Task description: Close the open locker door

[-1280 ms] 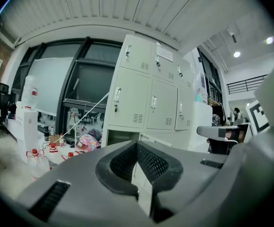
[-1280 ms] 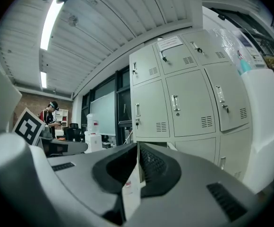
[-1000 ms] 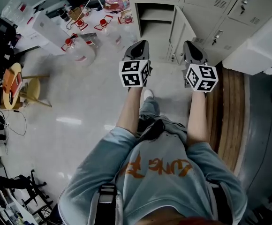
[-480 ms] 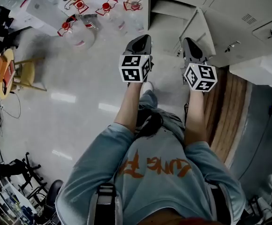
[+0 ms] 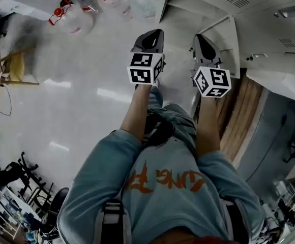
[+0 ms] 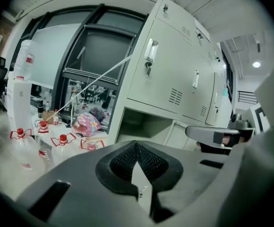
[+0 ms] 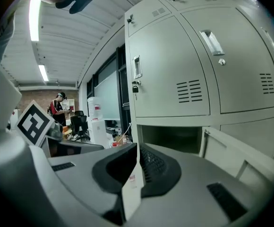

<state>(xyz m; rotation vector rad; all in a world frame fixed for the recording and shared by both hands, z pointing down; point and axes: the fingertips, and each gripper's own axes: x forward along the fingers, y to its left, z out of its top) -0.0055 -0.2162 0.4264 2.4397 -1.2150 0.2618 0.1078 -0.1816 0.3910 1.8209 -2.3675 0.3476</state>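
With right gripper and left gripper both closed and empty, lay the right one flat on the outer face of the locker door swung open just ahead, bottom row, then push steadily till flush.

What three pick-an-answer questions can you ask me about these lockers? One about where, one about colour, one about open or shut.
1. Where is the open locker door? A) top row B) bottom row C) on the floor
2. What colour are the bottle caps? A) red B) blue C) green
3. How is the right gripper? A) wide open B) shut on a handle C) shut, empty
Answers: 1 B, it hangs below the closed doors; 2 A, they show red; 3 C, its jaws meet with nothing between.
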